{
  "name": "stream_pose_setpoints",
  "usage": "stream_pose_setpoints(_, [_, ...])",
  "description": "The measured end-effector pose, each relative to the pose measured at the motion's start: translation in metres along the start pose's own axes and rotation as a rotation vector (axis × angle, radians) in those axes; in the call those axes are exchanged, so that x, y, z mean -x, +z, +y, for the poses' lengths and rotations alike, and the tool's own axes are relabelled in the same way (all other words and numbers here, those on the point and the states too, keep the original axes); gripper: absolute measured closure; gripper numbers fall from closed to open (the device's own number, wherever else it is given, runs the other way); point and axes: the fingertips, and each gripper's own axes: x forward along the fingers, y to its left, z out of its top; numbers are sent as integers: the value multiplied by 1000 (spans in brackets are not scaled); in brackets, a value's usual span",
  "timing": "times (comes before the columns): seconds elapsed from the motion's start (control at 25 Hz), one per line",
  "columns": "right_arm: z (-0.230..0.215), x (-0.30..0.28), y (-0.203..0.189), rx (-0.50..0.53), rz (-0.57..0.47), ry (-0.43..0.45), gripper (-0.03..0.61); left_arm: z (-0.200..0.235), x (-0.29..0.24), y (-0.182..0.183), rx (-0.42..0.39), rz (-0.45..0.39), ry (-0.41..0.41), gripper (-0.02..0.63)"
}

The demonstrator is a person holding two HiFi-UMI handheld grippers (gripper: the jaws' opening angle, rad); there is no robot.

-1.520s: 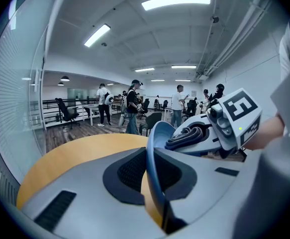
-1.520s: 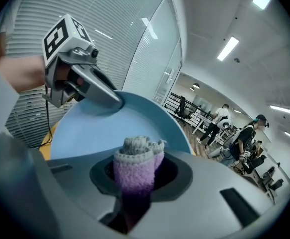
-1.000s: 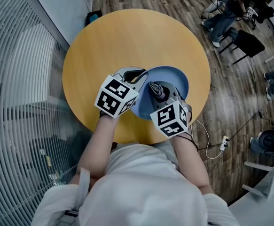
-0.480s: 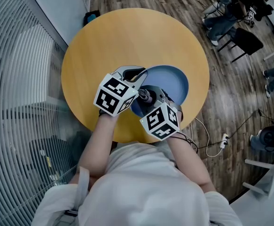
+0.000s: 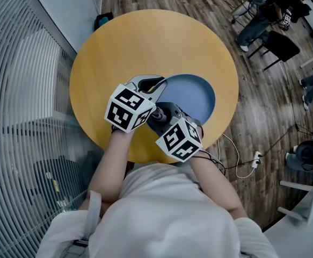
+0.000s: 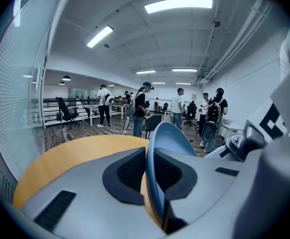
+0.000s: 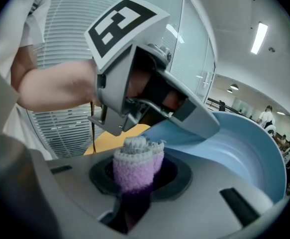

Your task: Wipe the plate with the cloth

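A blue plate rests on the round wooden table, tilted up at its left rim. My left gripper is shut on that rim; in the left gripper view the plate stands edge-on between the pads. My right gripper is shut on a folded purple cloth with a pale edge. It holds the cloth over the plate's near-left part, just below the left gripper. In the head view the cloth is hidden under the right gripper.
A glass wall with blinds runs along the left. Chairs and seated people are at the far right on the wooden floor. Cables and a power strip lie right of the table. A blue object sits by the table's far left edge.
My right gripper has moved left and nearer across the plate with the cloth, ending close under the left gripper. The left gripper and plate have stayed put.
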Motion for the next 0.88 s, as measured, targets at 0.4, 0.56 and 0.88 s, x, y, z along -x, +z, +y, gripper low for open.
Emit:
stream_pose_setpoints(0.4, [12,2,-9,0,6,59,489,-2,1,-6,-10,9,7,586])
stream_pose_setpoints(0.56, [-4,7,-16,-17,15,5,489,-7,-3,-3,-28,10,-2,586])
stream_pose_setpoints(0.88, [-29,17,-25,-46,33,-79,489,-6,-4,-2,-31,10,-9,586])
